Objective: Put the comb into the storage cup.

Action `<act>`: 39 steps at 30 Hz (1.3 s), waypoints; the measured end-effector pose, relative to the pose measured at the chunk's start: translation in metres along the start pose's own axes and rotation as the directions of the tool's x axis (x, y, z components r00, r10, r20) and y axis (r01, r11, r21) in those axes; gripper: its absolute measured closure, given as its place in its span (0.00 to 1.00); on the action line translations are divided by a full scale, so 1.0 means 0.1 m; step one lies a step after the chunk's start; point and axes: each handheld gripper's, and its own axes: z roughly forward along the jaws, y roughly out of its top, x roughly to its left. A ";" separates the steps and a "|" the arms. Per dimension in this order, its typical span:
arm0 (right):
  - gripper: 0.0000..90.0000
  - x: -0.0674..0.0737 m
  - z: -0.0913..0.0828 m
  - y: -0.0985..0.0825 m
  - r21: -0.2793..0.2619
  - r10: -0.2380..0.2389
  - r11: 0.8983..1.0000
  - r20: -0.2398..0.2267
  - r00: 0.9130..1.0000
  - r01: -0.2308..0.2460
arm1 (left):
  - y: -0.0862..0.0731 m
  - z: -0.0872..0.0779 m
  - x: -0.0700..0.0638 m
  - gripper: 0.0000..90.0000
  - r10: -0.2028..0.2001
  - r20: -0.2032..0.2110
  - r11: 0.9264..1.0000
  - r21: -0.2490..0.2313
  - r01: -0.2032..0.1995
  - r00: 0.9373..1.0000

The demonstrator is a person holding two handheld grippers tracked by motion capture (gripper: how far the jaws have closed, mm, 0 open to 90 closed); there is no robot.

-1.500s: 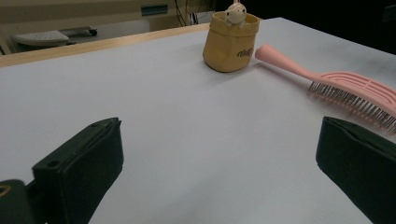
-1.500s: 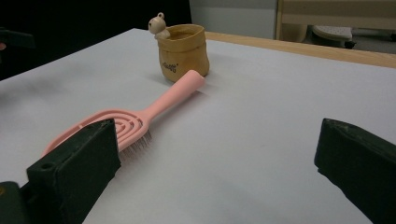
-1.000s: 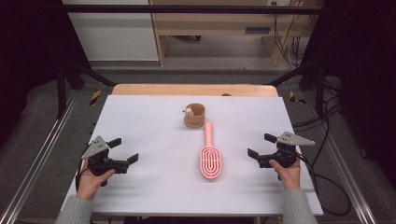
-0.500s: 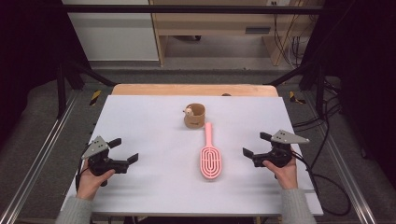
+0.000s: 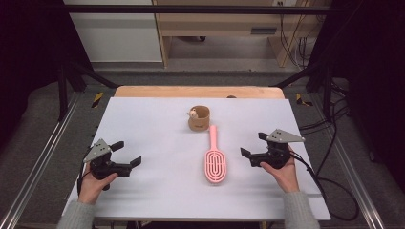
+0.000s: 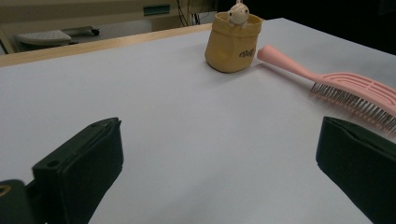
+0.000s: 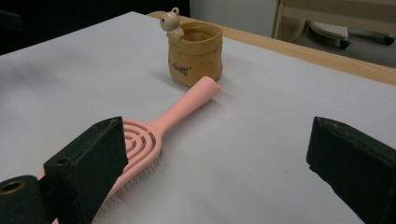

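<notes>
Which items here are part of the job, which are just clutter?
In play:
- pink hairbrush, bristles down, nearest the right gripper
- tan pouch with a small bear figure on its rim, at the brush handle's tip

Just around:
- white table sheet
- cables on the floor
- wooden furniture behind the table

A white-topped table (image 5: 143,124) fills the frame's middle; a pink hairbrush (image 5: 215,160) lies at centre, a tan pouch (image 5: 199,119) just above it.

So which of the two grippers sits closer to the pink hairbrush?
The right gripper: it sits just beside the hairbrush head, while the left gripper is much farther off.
</notes>
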 end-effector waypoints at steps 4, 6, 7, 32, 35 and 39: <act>0.07 0.04 0.06 0.03 0.012 -0.002 1.000 -0.004 1.000 0.002 | 0.00 0.00 0.00 0.01 0.001 -0.001 1.000 0.000 -0.001 1.000; 0.08 0.07 0.11 0.06 0.021 -0.017 1.000 -0.010 1.000 0.017 | 0.00 0.00 0.00 0.01 0.000 -0.003 1.000 0.000 0.000 1.000; 0.08 0.08 0.13 0.07 0.024 -0.019 1.000 -0.013 1.000 0.019 | 0.00 0.00 0.00 0.01 0.000 -0.004 1.000 0.000 0.000 1.000; 0.22 0.24 0.52 0.21 0.061 -0.024 0.998 -0.040 0.999 0.027 | -0.01 0.00 0.01 0.01 0.003 -0.010 1.000 0.001 -0.003 1.000; 0.24 0.25 0.54 0.23 0.058 -0.026 0.998 -0.041 0.999 0.028 | -0.01 0.01 0.01 0.01 0.003 -0.012 1.000 0.002 -0.003 1.000; 0.27 0.27 0.58 0.25 0.060 -0.033 0.998 -0.044 0.998 0.035 | -0.01 0.01 0.01 0.01 0.003 -0.012 1.000 0.003 -0.003 1.000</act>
